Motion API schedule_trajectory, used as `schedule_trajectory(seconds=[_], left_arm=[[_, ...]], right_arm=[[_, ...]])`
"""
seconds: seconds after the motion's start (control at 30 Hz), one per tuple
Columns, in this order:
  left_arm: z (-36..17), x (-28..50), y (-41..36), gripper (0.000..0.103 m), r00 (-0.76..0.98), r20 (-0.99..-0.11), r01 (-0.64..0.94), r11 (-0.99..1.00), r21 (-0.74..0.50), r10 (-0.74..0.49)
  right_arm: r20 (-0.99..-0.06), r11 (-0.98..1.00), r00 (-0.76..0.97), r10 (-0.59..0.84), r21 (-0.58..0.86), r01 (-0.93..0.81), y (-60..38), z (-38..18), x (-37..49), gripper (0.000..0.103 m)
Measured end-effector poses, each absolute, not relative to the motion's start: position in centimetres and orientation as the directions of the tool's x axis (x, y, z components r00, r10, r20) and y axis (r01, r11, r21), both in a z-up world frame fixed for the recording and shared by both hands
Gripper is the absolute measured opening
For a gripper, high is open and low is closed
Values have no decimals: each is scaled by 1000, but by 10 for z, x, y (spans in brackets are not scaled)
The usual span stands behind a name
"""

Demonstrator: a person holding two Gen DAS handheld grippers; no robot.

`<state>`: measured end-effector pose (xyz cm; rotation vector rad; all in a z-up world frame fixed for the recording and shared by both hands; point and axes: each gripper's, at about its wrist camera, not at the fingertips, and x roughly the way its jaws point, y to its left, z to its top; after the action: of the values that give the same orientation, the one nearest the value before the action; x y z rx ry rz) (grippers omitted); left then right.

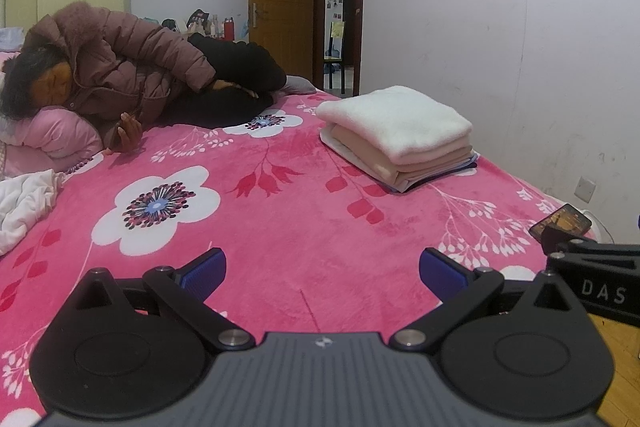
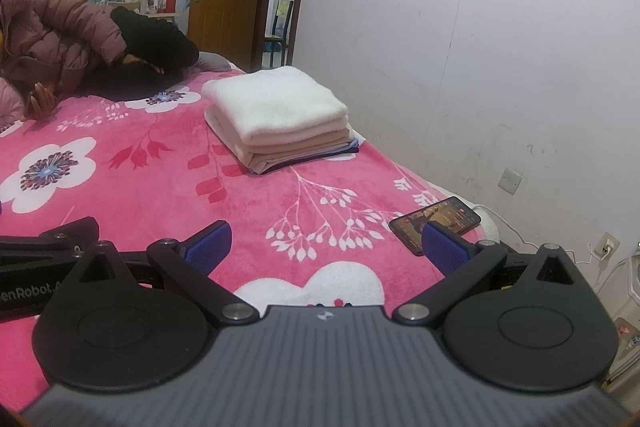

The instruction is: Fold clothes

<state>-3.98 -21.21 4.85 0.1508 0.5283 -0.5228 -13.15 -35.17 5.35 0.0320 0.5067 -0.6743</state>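
Lying on bed point(image 1: 280, 227): one folded-clothes stack point(image 1: 396, 135), long axis toward the door; one phone point(image 2: 434, 223). Left tongs point(image 1: 322, 273) and right tongs point(image 2: 326, 245) spread, empty.

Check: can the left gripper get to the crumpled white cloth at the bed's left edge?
Probably yes. The left gripper is open and empty, and only bare pink blanket lies between it and the white cloth. The person lies further back.

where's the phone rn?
The phone lies screen-up, lit, on the pink floral blanket at the bed's near right edge, partly behind the right gripper, nearer than the folded stack.
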Motion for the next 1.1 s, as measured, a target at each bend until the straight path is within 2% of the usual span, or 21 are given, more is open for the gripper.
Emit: schedule_trajectory(seconds=[1.1], left_arm=[[52, -40, -211, 103, 744, -511, 507, 862, 15, -430]], right_arm=[[-455, 792, 674, -582, -130, 596, -351, 54, -128, 102]])
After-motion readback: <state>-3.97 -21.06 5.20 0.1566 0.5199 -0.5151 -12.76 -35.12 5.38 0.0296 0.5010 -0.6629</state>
